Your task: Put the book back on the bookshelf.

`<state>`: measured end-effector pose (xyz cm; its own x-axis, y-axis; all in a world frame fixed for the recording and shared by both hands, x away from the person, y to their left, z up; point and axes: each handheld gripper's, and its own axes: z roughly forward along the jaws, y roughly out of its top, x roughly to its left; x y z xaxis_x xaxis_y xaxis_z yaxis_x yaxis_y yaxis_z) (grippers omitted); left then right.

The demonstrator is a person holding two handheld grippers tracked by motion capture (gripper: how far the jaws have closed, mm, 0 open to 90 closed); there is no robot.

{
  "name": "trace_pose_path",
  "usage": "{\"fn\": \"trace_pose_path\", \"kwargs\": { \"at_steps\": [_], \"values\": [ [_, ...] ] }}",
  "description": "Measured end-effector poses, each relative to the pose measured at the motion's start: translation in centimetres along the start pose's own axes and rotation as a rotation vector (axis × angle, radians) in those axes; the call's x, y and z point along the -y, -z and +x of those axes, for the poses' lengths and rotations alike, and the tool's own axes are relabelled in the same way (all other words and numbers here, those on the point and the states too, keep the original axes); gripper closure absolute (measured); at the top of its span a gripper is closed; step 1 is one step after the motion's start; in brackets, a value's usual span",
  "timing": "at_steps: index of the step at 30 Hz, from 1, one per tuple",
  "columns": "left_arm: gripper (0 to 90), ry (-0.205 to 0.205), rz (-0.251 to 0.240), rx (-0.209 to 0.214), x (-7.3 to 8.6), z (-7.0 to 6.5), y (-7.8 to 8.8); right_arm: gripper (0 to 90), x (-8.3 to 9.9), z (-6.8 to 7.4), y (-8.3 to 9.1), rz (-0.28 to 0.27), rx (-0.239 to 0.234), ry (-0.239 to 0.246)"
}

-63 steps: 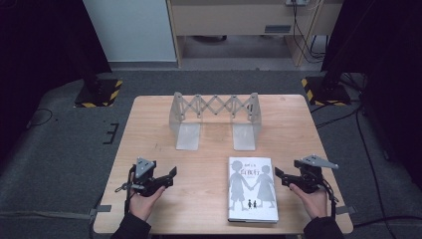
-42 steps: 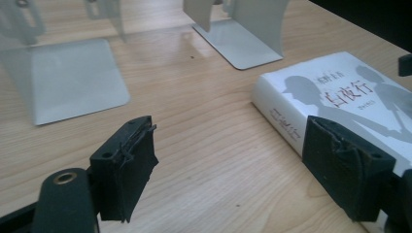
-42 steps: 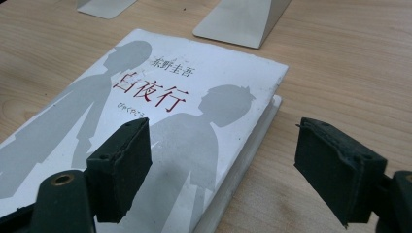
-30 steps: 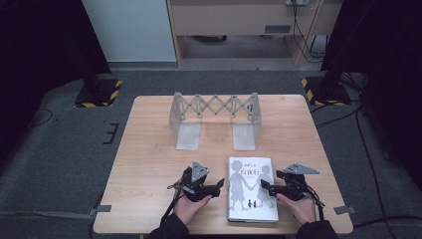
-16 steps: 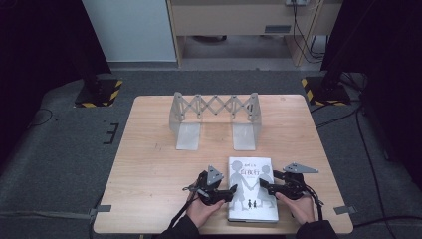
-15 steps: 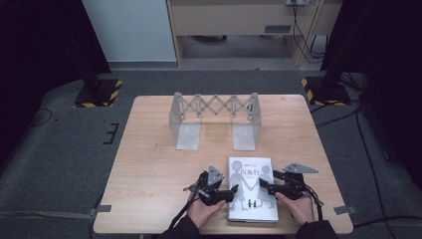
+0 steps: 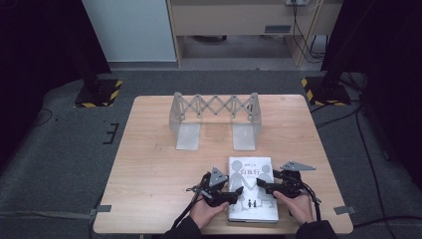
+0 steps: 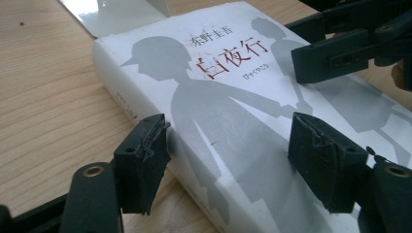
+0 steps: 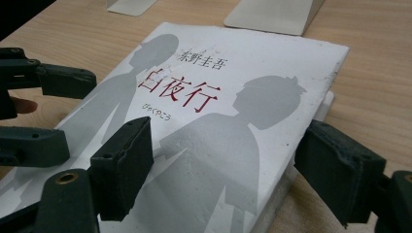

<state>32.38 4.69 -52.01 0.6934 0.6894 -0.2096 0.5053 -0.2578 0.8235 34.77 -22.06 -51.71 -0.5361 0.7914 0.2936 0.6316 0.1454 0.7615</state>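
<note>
1. Book (image 8: 228, 121): paper cover, white with grey print, slight sheen, scuffed at edges.
2. Surface (image 7: 149, 174): light wood grain, matt and smooth.
3. Left gripper (image 8: 228, 160) pads: black rubbery foam, rough, cracked.
4. Bookend rack (image 7: 215, 117): pale grey metal, satin.

A light wooden tabletop (image 7: 149, 174) with rounded corners stands on grey carpet floor (image 7: 59, 164). Toward 12 o'clock from its middle stands a grey folding rack (image 7: 214, 117) with a scissor lattice between two upright ends, each end on a flat foot plate that rests on the wood. Toward 5 o'clock, near the front edge, a white book (image 7: 251, 191) lies flat, cover up, with grey silhouettes and red characters. Its far edge lies just short of the rack's right foot plate
</note>
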Motion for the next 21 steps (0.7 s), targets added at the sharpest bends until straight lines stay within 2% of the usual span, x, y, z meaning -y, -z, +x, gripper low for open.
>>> {"fn": "trace_pose_path", "kwargs": {
  "at_steps": [3,4,5,6,7,9,11,15,16,21],
  "values": [
    [29.7,-0.001,-0.008,0.004,0.0,0.0,0.1,22.7,-0.2,0.2,0.3,-0.012,0.006,0.020],
    [29.7,0.007,-0.016,0.011,-0.1,0.1,0.2,23.4,-0.5,0.3,0.5,-0.050,0.003,0.035],
    [29.8,0.007,-0.016,0.011,-0.1,0.1,0.2,23.4,-0.5,0.3,0.5,-0.050,0.003,0.035],
    [29.7,0.009,-0.026,0.018,-0.1,0.2,0.4,23.6,-0.9,0.6,0.9,-0.091,-0.012,0.036],
    [29.7,0.009,-0.026,0.018,-0.1,0.2,0.4,23.6,-0.9,0.6,0.9,-0.091,-0.012,0.036],
    [29.7,0.015,-0.032,0.024,-0.2,0.3,0.6,23.9,-1.3,0.8,1.0,-0.130,-0.028,0.039],
    [29.7,0.016,-0.034,0.030,-0.1,0.4,0.7,24.0,-1.6,1.0,1.0,-0.146,-0.057,0.029],
    [29.4,0.015,-0.036,0.035,0.0,0.4,0.7,26.5,-1.7,1.2,0.6,-0.122,-0.082,0.016],
    [29.1,0.011,-0.038,0.033,0.0,0.4,0.7,27.3,-1.5,1.2,0.5,-0.109,-0.099,0.000],
    [28.6,0.010,-0.038,0.033,0.0,0.4,0.7,30.1,-1.5,1.1,0.7,-0.098,-0.105,-0.012]
  ]
}}
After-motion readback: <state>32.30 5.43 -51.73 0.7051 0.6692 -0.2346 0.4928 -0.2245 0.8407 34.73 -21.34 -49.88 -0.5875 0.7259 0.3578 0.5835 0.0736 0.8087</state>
